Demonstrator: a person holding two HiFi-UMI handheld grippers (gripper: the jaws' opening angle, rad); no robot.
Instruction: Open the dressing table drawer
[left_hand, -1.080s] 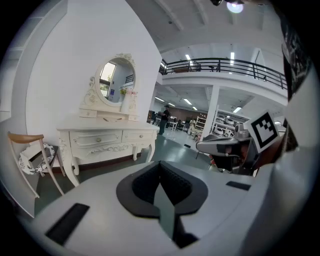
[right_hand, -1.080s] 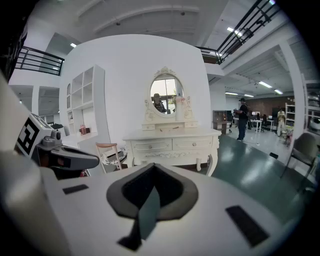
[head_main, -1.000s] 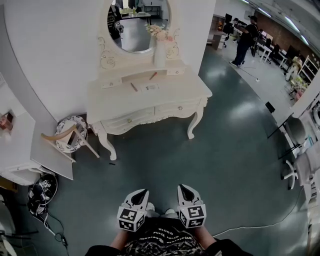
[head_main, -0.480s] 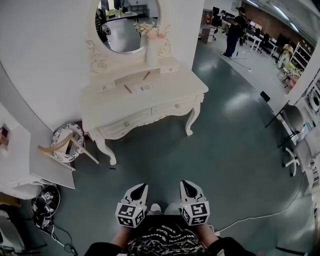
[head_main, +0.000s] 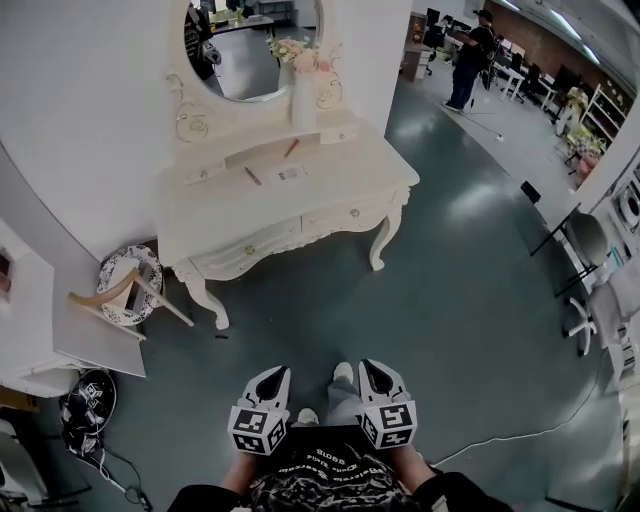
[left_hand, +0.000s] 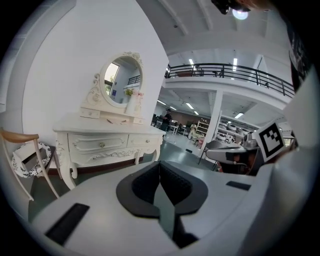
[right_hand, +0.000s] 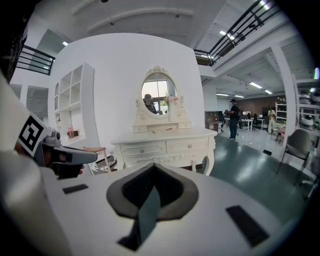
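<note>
Green floor (head_main: 300, 320) lies open between dressing table (head_main: 330, 185), left tongs (head_main: 275, 376) and right tongs (head_main: 370, 370)

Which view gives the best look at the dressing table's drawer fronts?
The right gripper view: the drawer fronts face it almost squarely, both knobs clear. The left gripper view shows them obliquely, at its left. The head view sees them from above, foreshortened to a strip.

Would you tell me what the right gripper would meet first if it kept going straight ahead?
The right gripper would likely reach the dressing table near its drawers; only floor lies between.
</note>
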